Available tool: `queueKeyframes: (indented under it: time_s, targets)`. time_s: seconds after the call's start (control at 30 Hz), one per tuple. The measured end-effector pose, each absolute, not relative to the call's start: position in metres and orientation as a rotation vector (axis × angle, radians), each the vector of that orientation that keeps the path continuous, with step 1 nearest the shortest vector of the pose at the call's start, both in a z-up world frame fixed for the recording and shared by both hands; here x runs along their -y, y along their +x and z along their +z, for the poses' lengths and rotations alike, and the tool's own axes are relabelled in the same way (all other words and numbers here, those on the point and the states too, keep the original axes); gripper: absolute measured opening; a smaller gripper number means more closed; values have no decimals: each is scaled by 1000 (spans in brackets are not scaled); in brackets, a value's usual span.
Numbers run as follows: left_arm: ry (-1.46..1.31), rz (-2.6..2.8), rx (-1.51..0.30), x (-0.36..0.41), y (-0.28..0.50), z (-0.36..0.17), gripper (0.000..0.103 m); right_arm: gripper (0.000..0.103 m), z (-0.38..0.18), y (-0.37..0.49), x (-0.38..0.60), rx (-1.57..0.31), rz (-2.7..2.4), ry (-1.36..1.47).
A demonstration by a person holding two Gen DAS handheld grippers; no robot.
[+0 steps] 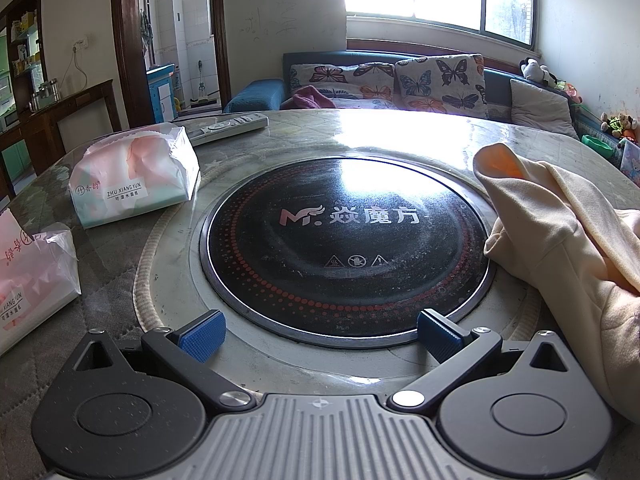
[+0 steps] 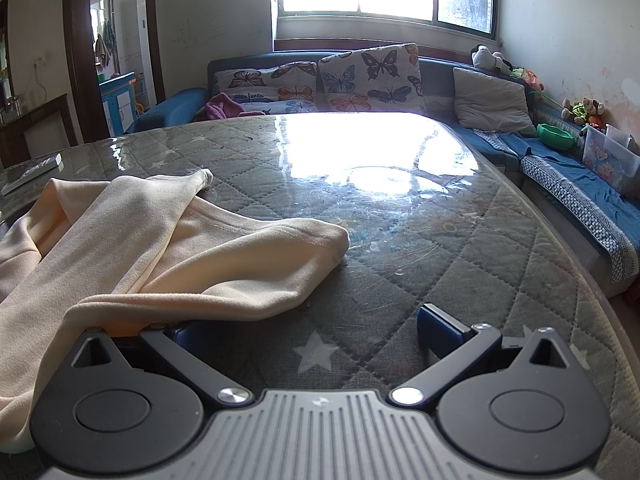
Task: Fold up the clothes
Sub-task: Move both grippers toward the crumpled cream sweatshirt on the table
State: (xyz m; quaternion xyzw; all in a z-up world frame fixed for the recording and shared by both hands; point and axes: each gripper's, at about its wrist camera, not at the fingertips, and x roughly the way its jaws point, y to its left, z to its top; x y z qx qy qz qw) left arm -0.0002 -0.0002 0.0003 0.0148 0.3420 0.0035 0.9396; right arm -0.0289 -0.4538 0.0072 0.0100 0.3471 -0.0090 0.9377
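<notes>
Both grippers (image 1: 318, 334) (image 2: 312, 330) gape empty; cream garment (image 2: 160, 248) lies crumpled, sleeve pointing away.

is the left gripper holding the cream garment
No, the left gripper stands open over the round cooktop, and the cream garment lies off to its right.

Round quilted surface (image 1: 112, 292) under clear film. Black cooktop disc (image 1: 344, 248) inset at centre. Cream garment (image 1: 568, 248) crumpled at 3 o'clock; two tissue packs (image 1: 134, 178) at 9–10; remote (image 1: 228, 126) at 11.
</notes>
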Motion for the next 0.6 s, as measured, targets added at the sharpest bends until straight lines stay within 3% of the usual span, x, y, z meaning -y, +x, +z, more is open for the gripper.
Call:
queueKeyframes:
  time_s: [0.6]
  targets:
    - [19, 18, -723, 6, -1, 6, 103, 103, 22, -54, 448, -697, -8, 14]
